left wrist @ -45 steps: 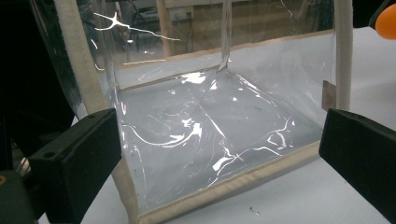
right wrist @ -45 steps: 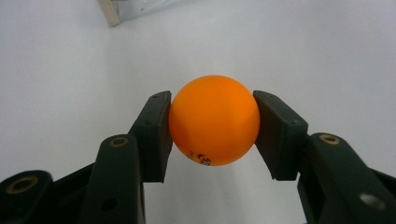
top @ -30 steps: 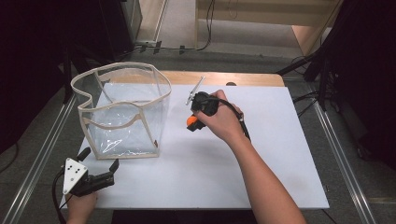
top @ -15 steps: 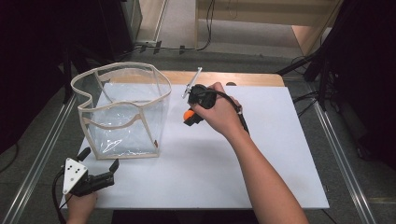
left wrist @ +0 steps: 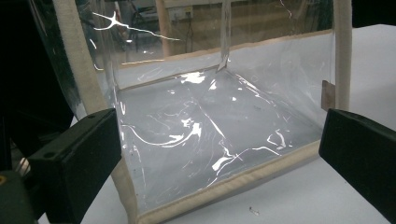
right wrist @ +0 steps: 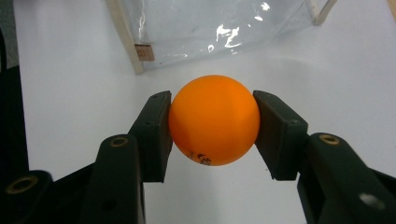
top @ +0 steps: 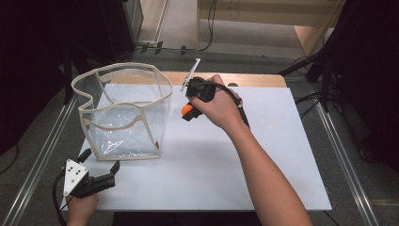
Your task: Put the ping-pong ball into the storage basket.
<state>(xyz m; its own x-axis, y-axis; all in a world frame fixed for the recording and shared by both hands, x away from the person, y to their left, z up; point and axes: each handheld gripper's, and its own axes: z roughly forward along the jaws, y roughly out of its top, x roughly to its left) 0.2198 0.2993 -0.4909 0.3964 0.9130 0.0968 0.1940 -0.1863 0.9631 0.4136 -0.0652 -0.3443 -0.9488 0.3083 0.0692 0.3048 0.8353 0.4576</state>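
Observation:
An orange ball [right wrist: 214,126] is clamped between the two black jaws of my right gripper [right wrist: 211,128], held above the white tabletop. In the high view the ball [top: 187,110] shows just right of a clear plastic bag with cream trim [top: 123,110], and the right gripper [top: 190,113] is tilted down toward the table. My left gripper [top: 99,163] rests open at the table's front left corner, just in front of the bag [left wrist: 205,121], with nothing between its wide-spread jaws.
The white table surface [top: 263,155] stretches right and in front of the bag. A wooden strip [top: 254,79] runs along the far edge. Metal rails [top: 346,155] flank the table on both sides. Dark equipment stands at the back.
The right hand has carried the ball a little left and away, closer to the bag's right side. The left gripper has stayed put.

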